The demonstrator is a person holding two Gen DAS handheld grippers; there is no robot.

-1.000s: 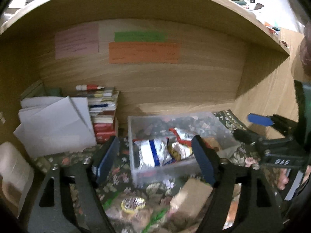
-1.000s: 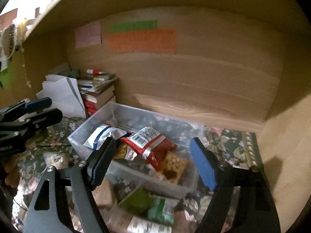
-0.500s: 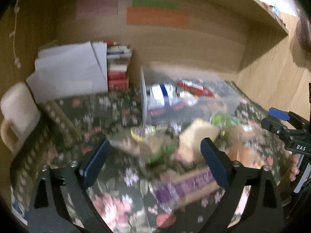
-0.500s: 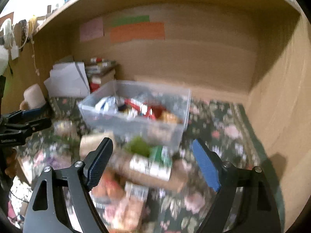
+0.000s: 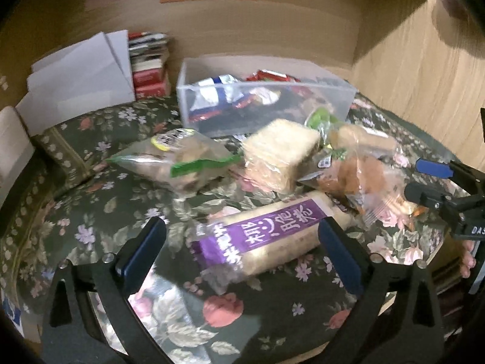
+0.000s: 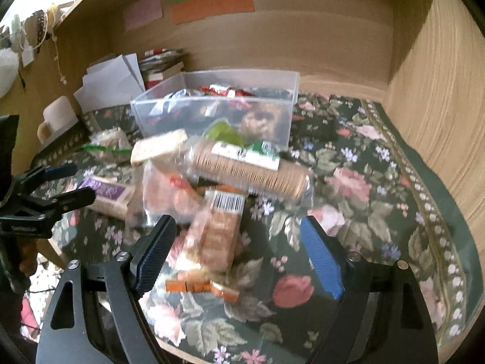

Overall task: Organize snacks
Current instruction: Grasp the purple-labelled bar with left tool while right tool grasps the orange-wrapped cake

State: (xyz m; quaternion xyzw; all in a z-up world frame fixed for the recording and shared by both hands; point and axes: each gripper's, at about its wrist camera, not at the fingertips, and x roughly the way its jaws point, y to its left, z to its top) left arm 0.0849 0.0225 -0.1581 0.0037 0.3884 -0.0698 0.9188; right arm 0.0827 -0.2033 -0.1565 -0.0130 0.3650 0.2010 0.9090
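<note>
A clear plastic bin (image 5: 318,91) (image 6: 272,103) with several wrapped snacks stands at the back of the floral cloth. In front of it lie loose snacks: a purple-labelled cracker pack (image 5: 266,236), a square cracker stack (image 5: 279,154), a clear bag with a green strip (image 5: 178,157), an orange-tinted bag (image 5: 363,179), a round biscuit roll (image 6: 248,170) and an orange-wrapped pack (image 6: 215,236). My left gripper (image 5: 239,248) is open over the purple pack, empty. My right gripper (image 6: 239,251) is open over the orange-wrapped pack, empty.
White folded papers (image 5: 81,75) and a stack of books (image 5: 150,63) stand at the back left. A pale mug (image 6: 57,118) sits at the left. Wooden walls close the back and right (image 6: 439,91). The table's front edge runs just under both grippers.
Both grippers have pulled back from the bin toward the table's front and tilted down; the loose snacks in front of the bin now fill the views. Both stay open.
</note>
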